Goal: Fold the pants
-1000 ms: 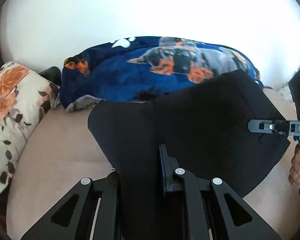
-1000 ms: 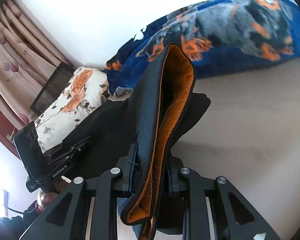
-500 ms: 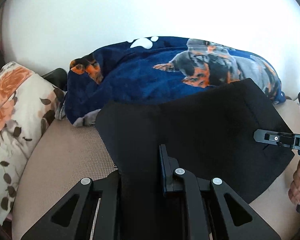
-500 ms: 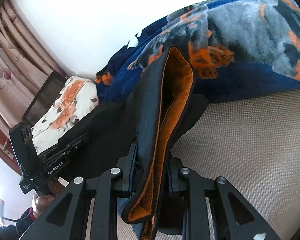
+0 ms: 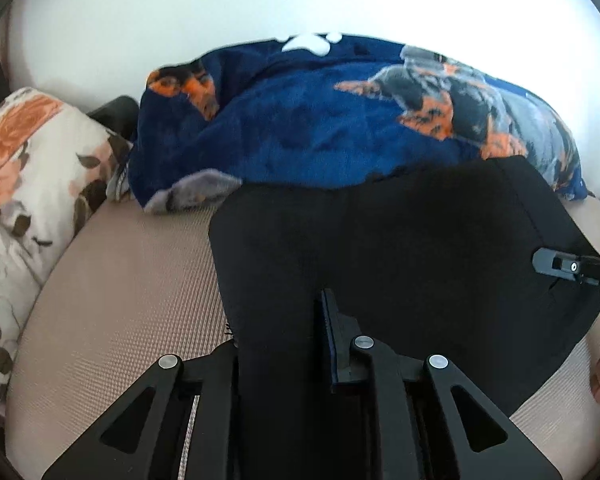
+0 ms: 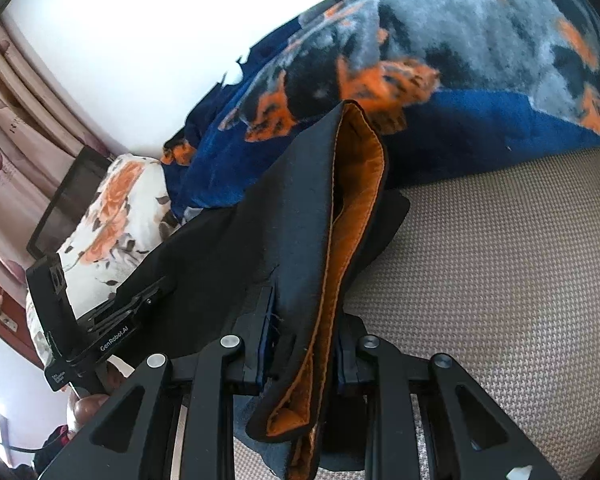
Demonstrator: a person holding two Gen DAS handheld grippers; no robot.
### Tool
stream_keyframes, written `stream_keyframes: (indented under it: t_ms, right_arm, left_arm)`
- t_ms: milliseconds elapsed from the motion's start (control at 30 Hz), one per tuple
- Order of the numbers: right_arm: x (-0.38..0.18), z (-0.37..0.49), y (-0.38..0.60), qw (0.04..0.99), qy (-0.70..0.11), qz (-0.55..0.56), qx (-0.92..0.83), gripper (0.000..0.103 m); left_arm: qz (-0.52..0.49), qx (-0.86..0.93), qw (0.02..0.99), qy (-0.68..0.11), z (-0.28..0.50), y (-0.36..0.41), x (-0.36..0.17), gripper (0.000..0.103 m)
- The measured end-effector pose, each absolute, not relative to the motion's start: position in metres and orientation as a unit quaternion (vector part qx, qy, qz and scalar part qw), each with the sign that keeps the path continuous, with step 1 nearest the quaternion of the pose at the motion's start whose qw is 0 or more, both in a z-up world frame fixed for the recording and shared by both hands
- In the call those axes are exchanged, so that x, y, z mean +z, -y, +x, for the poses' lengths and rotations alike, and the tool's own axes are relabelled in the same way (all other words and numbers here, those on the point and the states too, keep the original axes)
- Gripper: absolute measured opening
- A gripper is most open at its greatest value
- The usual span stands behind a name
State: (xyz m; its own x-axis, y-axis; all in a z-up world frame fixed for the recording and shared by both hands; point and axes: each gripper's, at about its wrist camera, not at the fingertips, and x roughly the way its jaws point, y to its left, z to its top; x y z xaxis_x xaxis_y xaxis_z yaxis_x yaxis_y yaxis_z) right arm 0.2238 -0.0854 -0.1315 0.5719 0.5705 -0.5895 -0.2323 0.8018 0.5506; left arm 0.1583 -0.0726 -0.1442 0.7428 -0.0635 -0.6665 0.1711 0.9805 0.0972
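The black pants (image 5: 400, 248) with an orange lining (image 6: 352, 216) hang stretched between my two grippers above the beige bed surface (image 5: 120, 280). My left gripper (image 5: 284, 320) is shut on one edge of the pants; the fabric covers its left finger. My right gripper (image 6: 300, 320) is shut on the waistband, whose folded orange inside stands up between the fingers. The right gripper also shows at the right edge of the left wrist view (image 5: 572, 268), and the left gripper shows at the lower left of the right wrist view (image 6: 112, 324).
A blue fleece blanket with a dog print (image 5: 340, 120) lies bunched along the white wall just behind the pants. A floral pillow (image 5: 24, 184) sits at the left. A dark frame (image 6: 68, 204) and pink curtains (image 6: 8, 128) stand beyond the pillow.
Both grippers have carried the pants forward toward the blanket, which now looks larger and closer. The grips have not changed.
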Motion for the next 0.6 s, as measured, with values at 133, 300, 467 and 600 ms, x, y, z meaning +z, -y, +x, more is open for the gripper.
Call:
stream_keyframes:
  t_ms: [133,300,467,600]
  right_arm:
    - [-0.1321,0.2219,0.0821,0.865,-0.406,0.196,0.219,0.023]
    - [-0.1336,0.2185,0.0804,0.867,-0.412,0.191,0.206,0.023]
    - [-0.1372,0.2202,0.0819,0.867,-0.414,0.194,0.197,0.024]
    - [-0.1382,0.2192,0.0794,0.874,-0.413,0.183,0.182,0.027]
  left_arm:
    - [0.066,-0.064,0.929,-0.358,0.1594,0.0681,-0.1480,0.022]
    - [0.059,-0.066,0.928,-0.363,0.1598,0.0651,-0.1501,0.024]
    - [0.055,-0.065,0.925,-0.370,0.1626,0.0636,-0.1530,0.029]
    - [0.059,-0.058,0.928,-0.364,0.1606,0.0643,-0.1526,0.031]
